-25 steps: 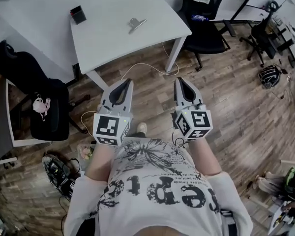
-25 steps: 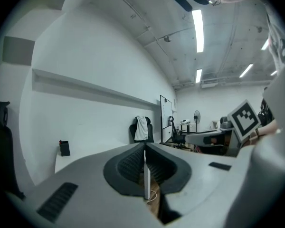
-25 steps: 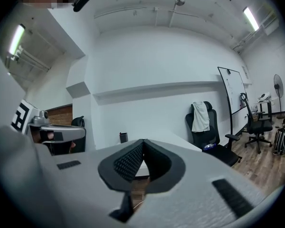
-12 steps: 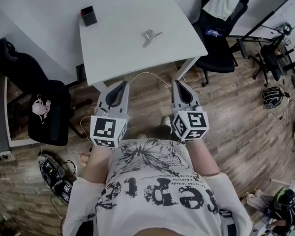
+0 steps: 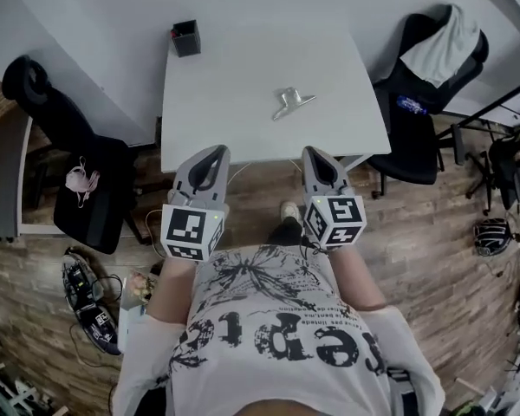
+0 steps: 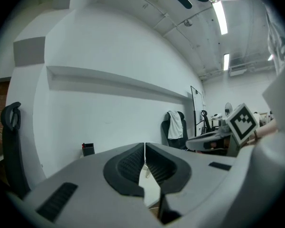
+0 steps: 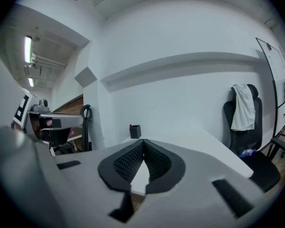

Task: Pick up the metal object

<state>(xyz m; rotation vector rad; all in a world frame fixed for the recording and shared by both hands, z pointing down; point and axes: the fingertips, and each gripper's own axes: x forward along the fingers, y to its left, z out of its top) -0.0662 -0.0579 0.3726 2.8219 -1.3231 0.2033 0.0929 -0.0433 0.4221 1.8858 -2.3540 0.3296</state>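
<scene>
A shiny metal clip lies on the white table, right of its middle. My left gripper and right gripper hover side by side just short of the table's near edge, both shut with nothing between the jaws. The clip is ahead of the right gripper, well apart from it. In the left gripper view the jaw tips meet; in the right gripper view they meet too, and the clip is hidden behind them.
A small black pen holder stands at the table's far left corner. A black chair sits to the left, and another chair draped with a white cloth stands to the right. Cables and gear lie on the wooden floor.
The view has closed in on the table; it and the clip sit lower and nearer the grippers. Both grippers stay shut and keep their places side by side.
</scene>
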